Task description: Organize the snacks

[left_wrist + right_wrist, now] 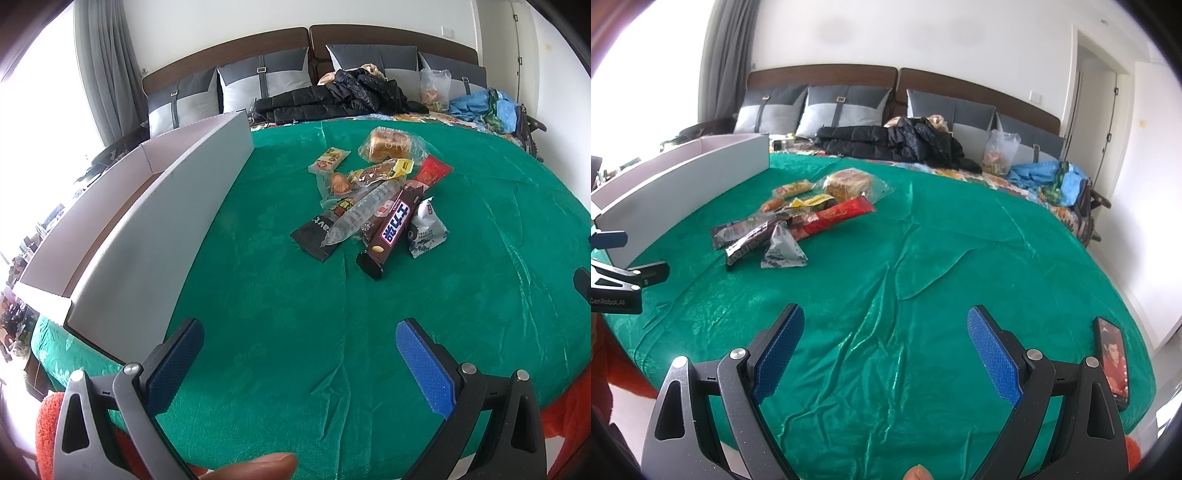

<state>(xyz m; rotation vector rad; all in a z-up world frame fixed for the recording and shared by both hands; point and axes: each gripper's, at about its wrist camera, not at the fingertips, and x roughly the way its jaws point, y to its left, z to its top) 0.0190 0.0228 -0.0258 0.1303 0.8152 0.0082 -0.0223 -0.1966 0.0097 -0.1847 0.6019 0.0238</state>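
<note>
Beside the snack pile stands a white box; both grippers' fingers spread, empty.

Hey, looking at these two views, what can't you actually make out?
- Inside of the long white cardboard box: both views, hidden by its near wall.
- Snacks low in the pile, such as the black wrapper: left view, covered by the clear packet.
- Dark phone: right view, partly behind the right claw.

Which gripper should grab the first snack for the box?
Left, probably. The left gripper is open with the snack pile straight ahead and the box right beside it. The right gripper sits farther from both.
</note>
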